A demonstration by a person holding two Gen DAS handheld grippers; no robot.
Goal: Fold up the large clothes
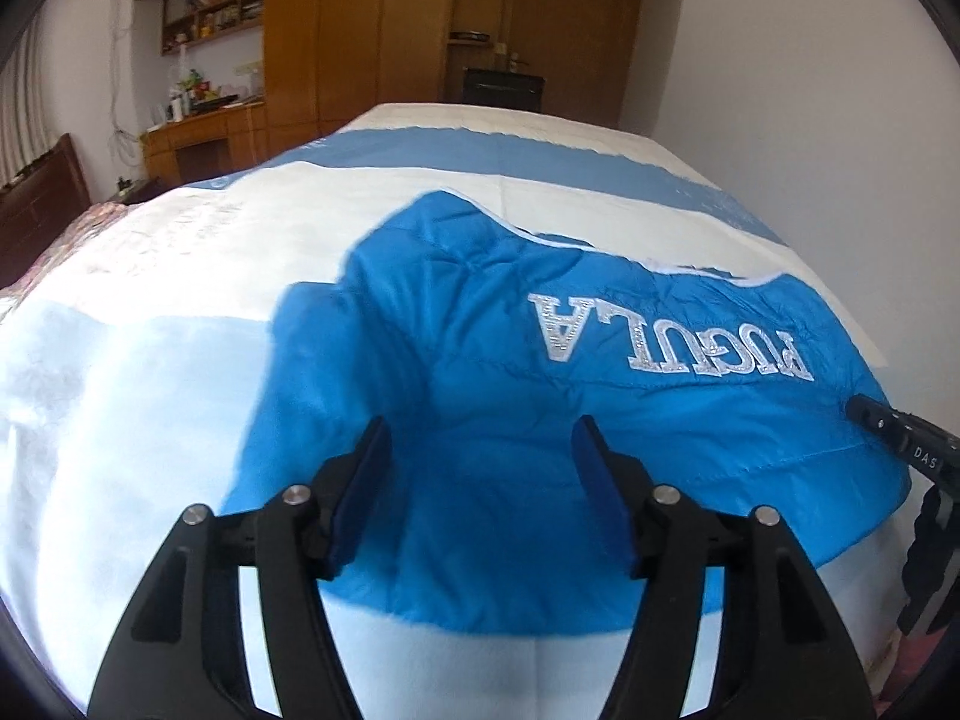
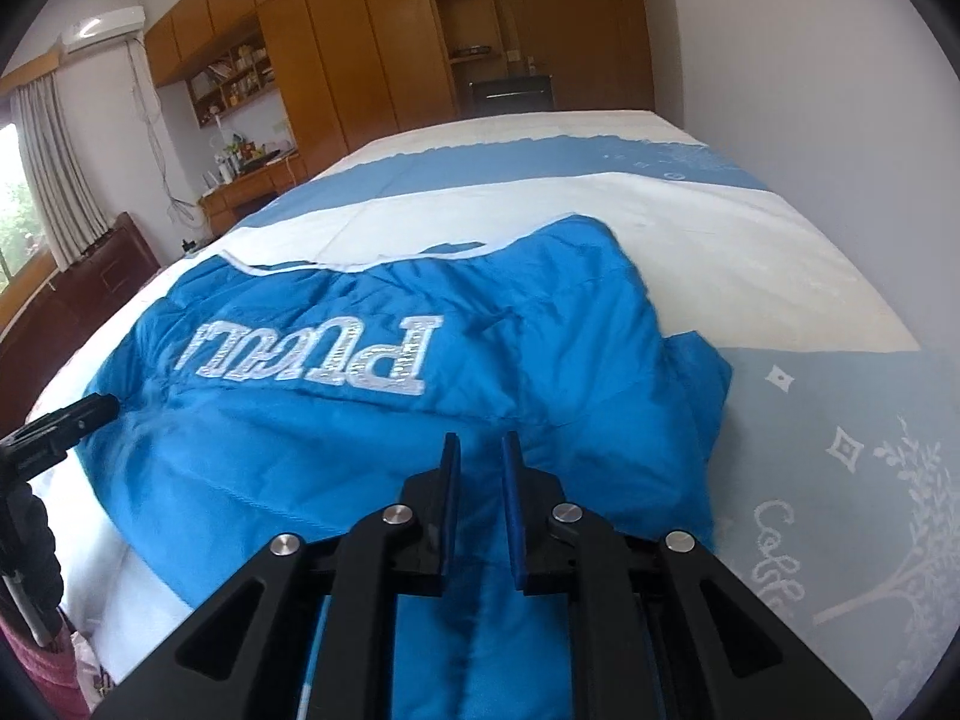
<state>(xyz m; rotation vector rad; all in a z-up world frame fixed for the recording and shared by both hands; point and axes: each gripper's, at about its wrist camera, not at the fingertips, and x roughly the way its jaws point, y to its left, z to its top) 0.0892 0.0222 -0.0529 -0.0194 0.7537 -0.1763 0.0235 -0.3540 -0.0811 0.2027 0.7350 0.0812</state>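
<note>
Garment: a bright blue puffy jacket (image 1: 480, 396) lies spread flat on the bed (image 1: 150, 390), across its near end, with large silver letters (image 1: 666, 339) on the upper side that read upside down from both cameras.
Bedding: a cover in white, pale blue and mid-blue bands; the right wrist view shows white tree and star prints (image 2: 888, 498) just right of the jacket.
Left claw: the left claw (image 1: 480, 480) stands wide, its blue-padded fingers well apart, over the jacket's near left part with nothing between them.
Right claw: the right claw (image 2: 480, 480) is narrow, a slim gap between its pads; blue fabric shows through the gap, but whether it is pinched, I cannot tell.
Cross views: each claw's black tip shows at the edge of the other's view, touching or just above the jacket's near hem.
Room: wooden wardrobes (image 2: 336, 60) and cluttered shelves stand beyond the far end of the bed, a curtained window (image 2: 36, 180) at left.
</note>
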